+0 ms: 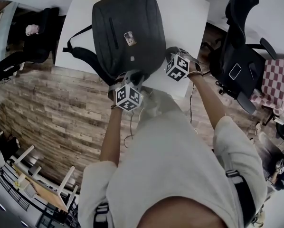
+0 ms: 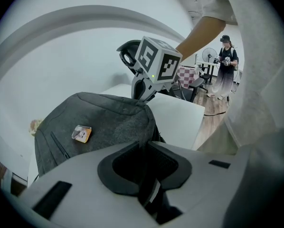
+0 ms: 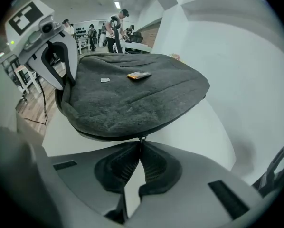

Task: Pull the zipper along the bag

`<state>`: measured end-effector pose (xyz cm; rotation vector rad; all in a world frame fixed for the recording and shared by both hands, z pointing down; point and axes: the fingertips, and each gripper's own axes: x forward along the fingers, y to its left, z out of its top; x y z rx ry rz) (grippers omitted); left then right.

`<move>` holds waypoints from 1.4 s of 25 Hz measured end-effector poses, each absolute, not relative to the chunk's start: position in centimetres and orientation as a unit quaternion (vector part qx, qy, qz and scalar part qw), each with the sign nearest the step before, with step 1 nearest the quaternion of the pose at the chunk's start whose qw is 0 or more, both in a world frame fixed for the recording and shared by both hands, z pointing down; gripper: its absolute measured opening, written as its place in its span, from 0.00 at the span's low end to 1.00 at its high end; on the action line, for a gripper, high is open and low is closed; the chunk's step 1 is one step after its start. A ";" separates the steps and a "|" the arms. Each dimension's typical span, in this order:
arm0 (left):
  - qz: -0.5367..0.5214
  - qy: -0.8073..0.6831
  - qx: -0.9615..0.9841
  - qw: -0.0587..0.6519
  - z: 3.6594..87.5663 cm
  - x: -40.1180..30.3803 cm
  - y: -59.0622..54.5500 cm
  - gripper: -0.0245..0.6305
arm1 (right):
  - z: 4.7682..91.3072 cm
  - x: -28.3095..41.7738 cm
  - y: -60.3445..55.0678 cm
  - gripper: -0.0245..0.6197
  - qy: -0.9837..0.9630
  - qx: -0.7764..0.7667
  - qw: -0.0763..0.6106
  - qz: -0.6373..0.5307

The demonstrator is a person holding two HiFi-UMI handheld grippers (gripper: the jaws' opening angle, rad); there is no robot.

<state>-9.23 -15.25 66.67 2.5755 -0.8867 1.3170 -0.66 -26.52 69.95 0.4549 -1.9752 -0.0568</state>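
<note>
The dark grey bag [image 1: 127,32] lies flat on the white table [image 1: 192,13], its long axis running from the near edge toward the far one. The left gripper [image 2: 144,148] is clamped on a fold of the soft, felt-like fabric at the bag's near end. The right gripper [image 3: 140,144] has its ribbed jaws together on the small metal zipper pull [image 3: 141,139] at the bag's near right corner. From that pull the zipper seam curves off along the bag's rounded rim, so I'd say the right hand does the pulling along it while the left anchors the cloth.
</note>
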 end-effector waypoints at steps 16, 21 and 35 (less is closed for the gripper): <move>0.423 -0.294 0.854 0.078 67.2 -8.0 -15.2 0.15 | 69.9 -1.3 -17.0 0.07 -0.804 0.291 0.496 0.152; 0.420 -0.292 0.855 0.080 67.3 -7.9 -14.8 0.15 | 69.8 -2.3 -14.6 0.08 -0.798 0.318 0.477 0.185; 0.406 -0.282 0.867 0.059 65.4 -8.5 -13.4 0.45 | 69.5 0.0 -16.2 0.07 -0.807 0.290 0.476 0.195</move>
